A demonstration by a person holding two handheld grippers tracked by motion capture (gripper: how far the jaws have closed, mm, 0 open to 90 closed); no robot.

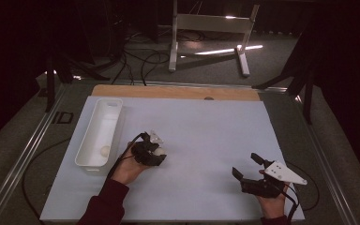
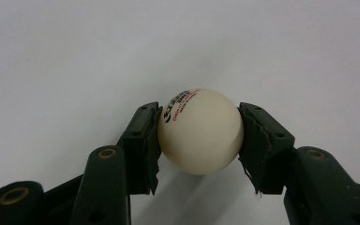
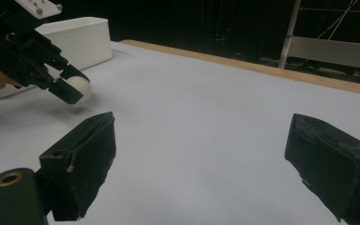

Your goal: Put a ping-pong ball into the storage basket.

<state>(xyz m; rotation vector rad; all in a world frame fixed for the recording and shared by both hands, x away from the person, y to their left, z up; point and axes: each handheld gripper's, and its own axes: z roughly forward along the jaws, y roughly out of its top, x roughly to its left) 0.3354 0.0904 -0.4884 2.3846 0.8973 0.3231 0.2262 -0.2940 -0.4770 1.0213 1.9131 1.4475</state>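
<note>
A cream ping-pong ball with red and black print sits between the black pads of my left gripper, which is shut on it just above the white table. From the high view the left gripper and the ball are at centre left, just right of the white bin. The right gripper view catches the same ball at its far left. My right gripper rests at the front right, its jaws wide open and bare; its pads frame blank table.
The long white bin lies along the table's left side with another pale ball inside near its front end. A wooden strip borders the far edge. Beyond the table are a white frame and cables on the floor.
</note>
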